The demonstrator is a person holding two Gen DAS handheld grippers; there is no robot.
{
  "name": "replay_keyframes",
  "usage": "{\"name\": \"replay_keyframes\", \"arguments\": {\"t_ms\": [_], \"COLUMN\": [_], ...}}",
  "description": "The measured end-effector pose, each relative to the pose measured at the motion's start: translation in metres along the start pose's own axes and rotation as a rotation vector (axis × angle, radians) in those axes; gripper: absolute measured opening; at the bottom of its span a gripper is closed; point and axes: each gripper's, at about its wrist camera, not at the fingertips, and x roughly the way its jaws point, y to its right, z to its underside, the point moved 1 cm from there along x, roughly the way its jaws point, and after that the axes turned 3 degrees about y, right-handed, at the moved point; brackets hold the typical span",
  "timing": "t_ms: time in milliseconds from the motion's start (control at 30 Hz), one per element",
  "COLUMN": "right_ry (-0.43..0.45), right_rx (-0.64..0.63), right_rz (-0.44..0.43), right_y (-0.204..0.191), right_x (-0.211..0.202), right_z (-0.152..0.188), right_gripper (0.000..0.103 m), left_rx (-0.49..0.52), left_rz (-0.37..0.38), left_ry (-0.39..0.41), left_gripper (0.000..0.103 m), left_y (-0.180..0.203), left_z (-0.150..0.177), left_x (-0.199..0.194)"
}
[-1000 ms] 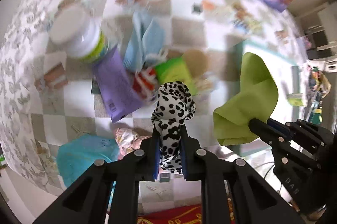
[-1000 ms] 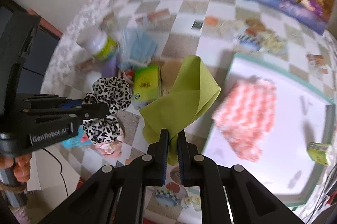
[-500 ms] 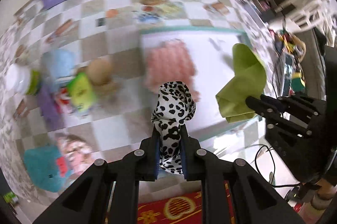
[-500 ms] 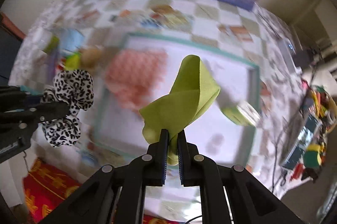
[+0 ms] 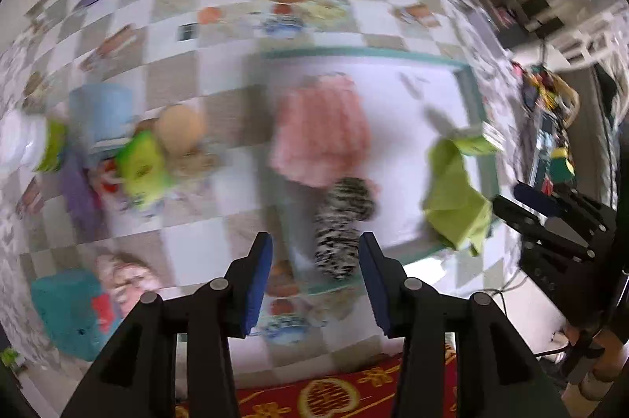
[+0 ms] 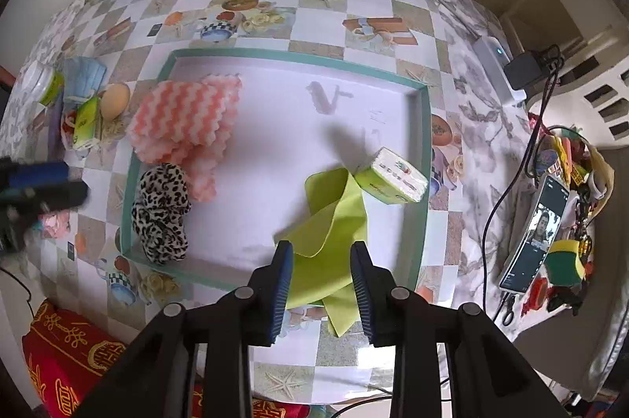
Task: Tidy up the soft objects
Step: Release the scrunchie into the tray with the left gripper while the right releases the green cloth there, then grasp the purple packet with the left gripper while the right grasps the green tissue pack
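Note:
A white tray with a teal rim (image 6: pixel 416 158) holds a pink wavy cloth (image 6: pixel 184 115), a leopard-print scrunchie (image 6: pixel 161 209) at its front left corner, a green tissue pack (image 6: pixel 397 178) and a lime green cloth (image 6: pixel 334 221) that hangs over the front rim. My right gripper (image 6: pixel 321 263) is open just above the lime cloth. My left gripper (image 5: pixel 312 253) is open above the scrunchie (image 5: pixel 342 217), which looks blurred in the left wrist view, as does the lime cloth (image 5: pixel 456 206).
Left of the tray lie a green pack (image 6: pixel 86 123), a tan round thing (image 6: pixel 114 100), a blue cloth (image 6: pixel 84 76) and a white jar (image 6: pixel 39 84). A teal item (image 5: pixel 67 312) lies at front left. A phone (image 6: pixel 538 233) and clutter sit at right.
Both grippers swung right over the tray and opened. The scrunchie dropped into the tray's front left corner; the lime cloth dropped at the front rim.

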Motion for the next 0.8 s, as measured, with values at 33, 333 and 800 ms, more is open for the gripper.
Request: {"name": "replay_keyframes", "arguments": {"t_ms": [33,333,800], "right_ry": [-0.001,0.019,0.026], "right_rx": [-0.007,-0.059,-0.216], "right_rz": [0.006,-0.048,-0.213], "right_y": [-0.002,-0.055,-0.222], "right_x": [0.000,-0.003,0.007], "right_z": [0.000,-0.016,-0.060], "right_gripper": [0.033,0.044,0.059], "left_rx": [-0.012,-0.212,-0.466], "left_rz": [-0.010,-0.123,-0.092], "left_ry": [0.001,0.072,0.070], "left_gripper": [0.048,0.067,0.086], "left_y": [-0.009,-0.146,-0.259], "left_z": [-0.002,0.010,0.025], "left_x": [-0.003,-0.050,-0.040]}}
